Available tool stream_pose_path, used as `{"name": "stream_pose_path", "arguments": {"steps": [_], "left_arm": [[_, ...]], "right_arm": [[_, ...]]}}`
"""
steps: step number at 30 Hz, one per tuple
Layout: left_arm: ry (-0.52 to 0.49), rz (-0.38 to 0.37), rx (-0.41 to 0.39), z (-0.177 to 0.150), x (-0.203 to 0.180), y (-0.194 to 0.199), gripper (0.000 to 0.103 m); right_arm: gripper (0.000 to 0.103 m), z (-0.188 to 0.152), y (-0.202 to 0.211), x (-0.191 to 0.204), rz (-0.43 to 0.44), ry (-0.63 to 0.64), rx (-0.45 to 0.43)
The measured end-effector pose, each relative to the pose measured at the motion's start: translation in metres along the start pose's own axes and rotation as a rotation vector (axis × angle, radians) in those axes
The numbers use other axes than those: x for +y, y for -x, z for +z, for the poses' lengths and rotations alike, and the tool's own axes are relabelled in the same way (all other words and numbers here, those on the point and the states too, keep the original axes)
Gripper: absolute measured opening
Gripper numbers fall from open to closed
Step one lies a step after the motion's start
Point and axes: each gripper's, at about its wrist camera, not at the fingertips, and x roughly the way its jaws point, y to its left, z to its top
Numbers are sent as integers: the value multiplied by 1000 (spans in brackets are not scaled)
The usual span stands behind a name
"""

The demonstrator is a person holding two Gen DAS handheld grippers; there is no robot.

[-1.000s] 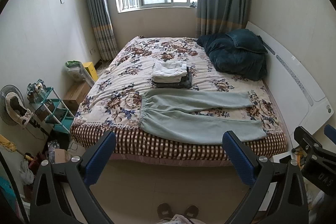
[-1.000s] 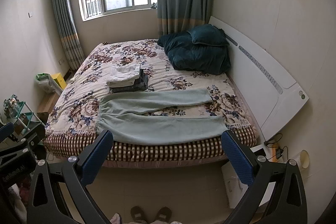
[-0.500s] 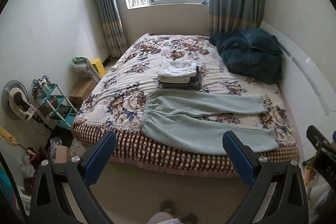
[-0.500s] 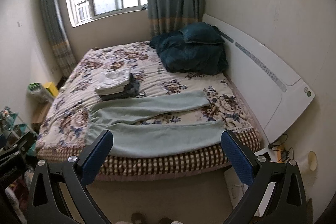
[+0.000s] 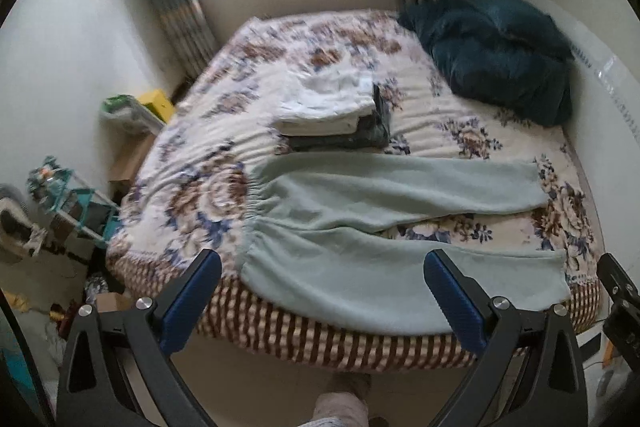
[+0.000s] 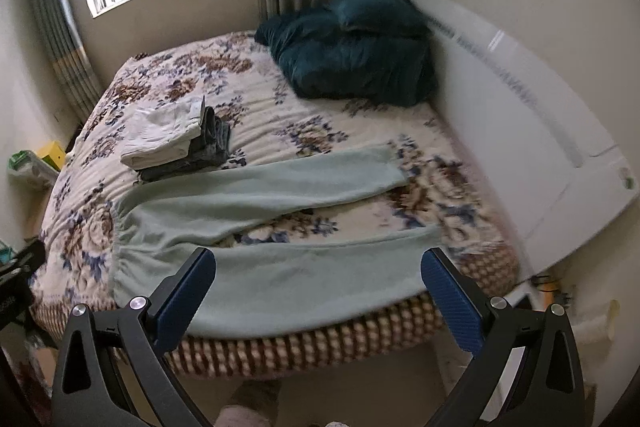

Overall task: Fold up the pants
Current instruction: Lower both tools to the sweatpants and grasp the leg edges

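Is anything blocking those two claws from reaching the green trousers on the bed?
Nothing visible. The pale green fleece pants lie flat at the floral bed's near edge, open air before both hand-held grippers, left and right.

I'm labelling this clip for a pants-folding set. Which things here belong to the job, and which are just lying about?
Job:
- light green pants, spread flat on the bed
- left gripper, open
- right gripper, open

Lying about:
- stack of folded clothes
- dark teal duvet
- small shelf rack
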Motion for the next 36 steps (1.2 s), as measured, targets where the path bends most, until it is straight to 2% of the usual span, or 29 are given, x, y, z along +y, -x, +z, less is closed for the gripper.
{"name": "stream_pose_path", "arguments": {"steps": [6,9,12,15,18,23,29,34,35,36], "left_arm": [[-114,8,105,73,-23,-128,103],[-227,22,152,105,-45,-196,103],[-361,41,195,132,-74,-271,103],[-460,27,243,147,-97,-334,103],[-556,13,307,153,-120,-395,103],[-702,-13,420,145,-151,-490,102],[-842,-49,522,131,-166,-558,102],[-959,-121,576,126,-177,-580,101],[-966,-144,589,127,-177,-583,100],[-963,-177,599,130,-176,-584,94]], "right_arm": [[103,75,-144,42,34,-1,147],[103,114,-233,67,23,94,222],[103,136,-307,87,-4,210,286],[103,153,-403,101,-31,329,381],[103,161,-478,99,-30,370,466],[103,162,-598,103,-25,485,597],[103,146,-704,118,-17,702,718],[103,134,-760,133,54,868,786],[103,131,-768,134,69,892,802],[102,127,-775,135,95,911,819]]}}
